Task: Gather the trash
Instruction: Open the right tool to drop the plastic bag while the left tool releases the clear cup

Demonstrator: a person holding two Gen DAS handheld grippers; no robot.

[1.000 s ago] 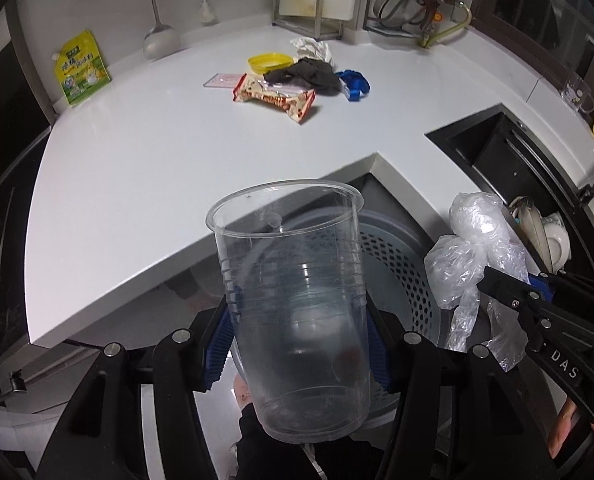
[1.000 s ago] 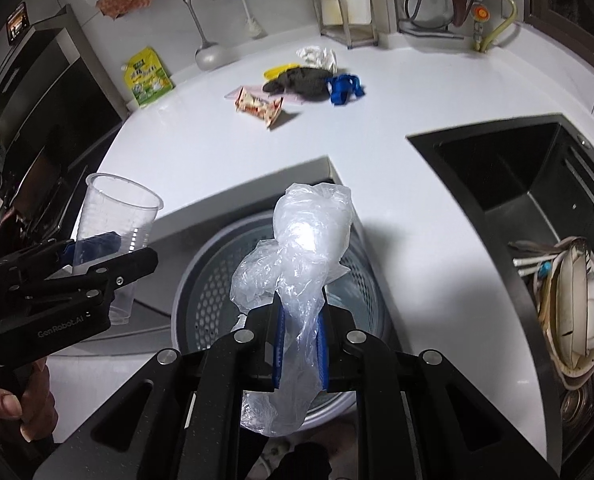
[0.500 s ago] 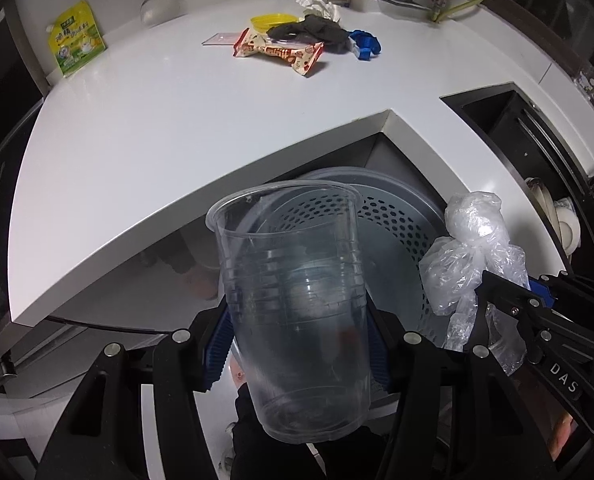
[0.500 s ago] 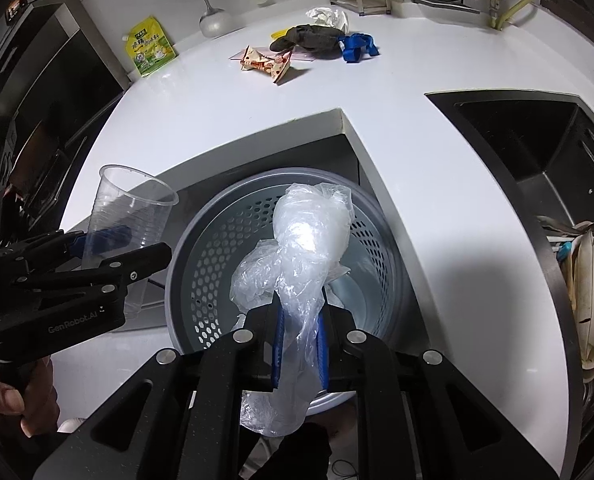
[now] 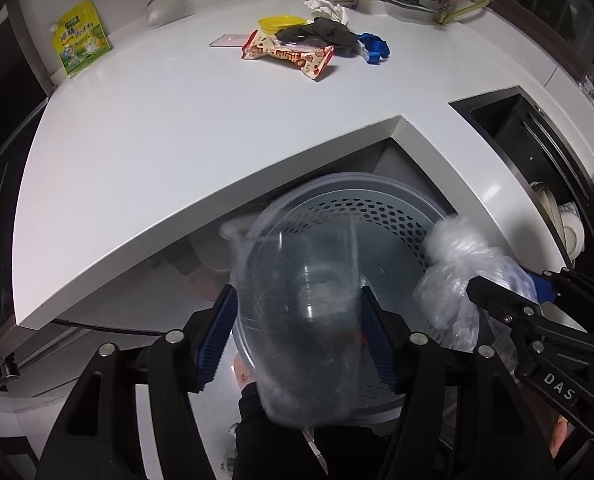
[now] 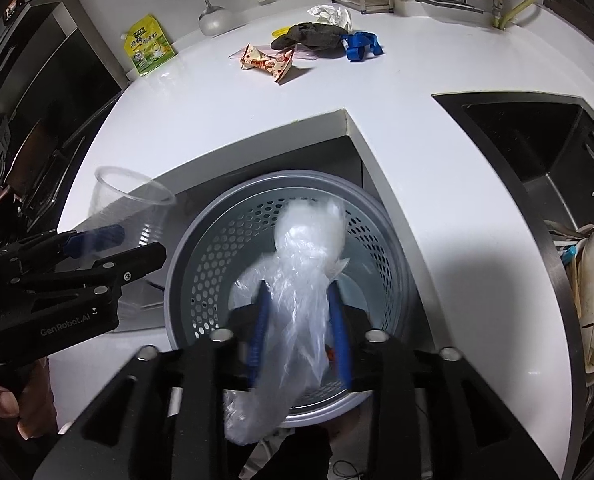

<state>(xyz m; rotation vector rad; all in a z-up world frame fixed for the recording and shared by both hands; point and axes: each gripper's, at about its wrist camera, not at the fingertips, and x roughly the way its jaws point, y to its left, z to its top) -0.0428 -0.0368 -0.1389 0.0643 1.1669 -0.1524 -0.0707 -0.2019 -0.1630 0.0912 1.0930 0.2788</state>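
Observation:
A grey perforated bin (image 5: pixel 381 208) (image 6: pixel 201 264) stands on the floor below the white counter's inner corner. My left gripper (image 5: pixel 297 320) has its jaws spread beside a clear plastic cup (image 5: pixel 297 312), which is blurred and tilted over the bin's left rim; the cup also shows in the right wrist view (image 6: pixel 129 196). My right gripper (image 6: pixel 299 328) has its jaws parted around a crumpled clear plastic bag (image 6: pixel 301 264), blurred, hanging over the bin's mouth. The bag also shows in the left wrist view (image 5: pixel 453 276).
More trash lies at the back of the counter (image 5: pixel 177 140): a snack wrapper (image 5: pixel 293 54), a black cloth (image 5: pixel 321 34), a blue item (image 5: pixel 373 46), a yellow lid (image 5: pixel 281 22), white paper (image 5: pixel 329 10). A green pouch (image 5: pixel 81 44) leans at left. A sink (image 6: pixel 537 152) with dishes lies right.
Both grippers have lowered toward the bin. Both pairs of jaws have widened, and the cup and the bag now look blurred, slipping downward.

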